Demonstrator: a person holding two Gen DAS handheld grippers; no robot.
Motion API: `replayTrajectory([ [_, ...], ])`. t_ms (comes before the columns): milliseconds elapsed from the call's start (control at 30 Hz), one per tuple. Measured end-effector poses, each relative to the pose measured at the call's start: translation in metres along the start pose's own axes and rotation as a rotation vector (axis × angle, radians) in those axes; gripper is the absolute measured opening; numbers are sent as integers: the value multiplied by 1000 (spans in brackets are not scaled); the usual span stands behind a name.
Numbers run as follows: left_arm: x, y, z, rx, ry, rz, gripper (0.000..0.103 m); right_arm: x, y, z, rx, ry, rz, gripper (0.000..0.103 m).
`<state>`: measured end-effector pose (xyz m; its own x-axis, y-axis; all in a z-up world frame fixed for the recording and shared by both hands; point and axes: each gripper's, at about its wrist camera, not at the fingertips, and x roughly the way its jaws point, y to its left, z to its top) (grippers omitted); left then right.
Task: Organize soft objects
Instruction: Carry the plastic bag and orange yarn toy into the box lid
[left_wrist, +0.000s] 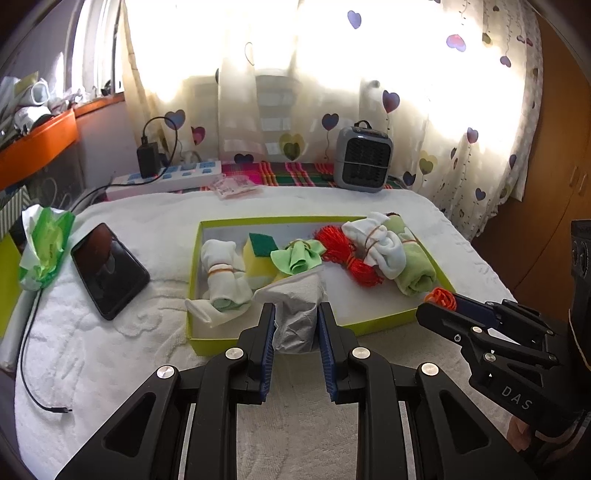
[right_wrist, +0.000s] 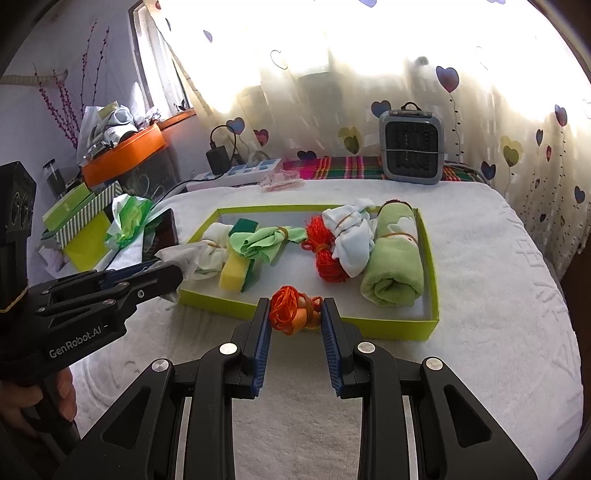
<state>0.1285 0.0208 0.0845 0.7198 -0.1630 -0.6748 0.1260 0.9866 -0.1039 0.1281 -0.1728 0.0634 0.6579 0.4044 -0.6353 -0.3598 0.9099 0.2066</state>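
Observation:
A lime-green shallow box (left_wrist: 373, 322) (right_wrist: 402, 330) lies on the white towel. In it lie a white banded sock roll (left_wrist: 221, 273), a yellow-green sponge (left_wrist: 260, 254) (right_wrist: 236, 271), a green cloth bundle (left_wrist: 299, 256) (right_wrist: 260, 242), a red string bundle (left_wrist: 345, 254) (right_wrist: 325, 254), a white sock bundle (left_wrist: 376, 243) (right_wrist: 351, 236) and a rolled green towel (left_wrist: 415, 264) (right_wrist: 393, 266). My left gripper (left_wrist: 296, 314) (right_wrist: 168, 275) is shut on a crumpled white tissue (left_wrist: 295, 306) (right_wrist: 181, 256) over the box's near-left edge. My right gripper (right_wrist: 295, 308) (left_wrist: 439, 301) is shut on a small orange string bundle (right_wrist: 293, 310) (left_wrist: 441, 297) at the box's near edge.
A black phone (left_wrist: 109, 269) and a green-white wrapper (left_wrist: 44, 247) lie left of the box. A power strip (left_wrist: 166, 179), a charger cable (left_wrist: 29, 369) and a grey heater (left_wrist: 364, 158) (right_wrist: 412, 142) stand behind. An orange shelf (right_wrist: 122, 155) is at far left.

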Motion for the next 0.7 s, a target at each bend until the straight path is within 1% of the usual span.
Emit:
replayTrajectory([
  [433,10,5,13,-4,-1,-6,21,10,-1,9,-4,9,1,28],
  [533,14,8,18,-15,1,-20,21,15,-2,13,-1,13,4,28],
  [700,22,12,25,-16,4,-20,21,24,-2,19,1,20,7,28],
])
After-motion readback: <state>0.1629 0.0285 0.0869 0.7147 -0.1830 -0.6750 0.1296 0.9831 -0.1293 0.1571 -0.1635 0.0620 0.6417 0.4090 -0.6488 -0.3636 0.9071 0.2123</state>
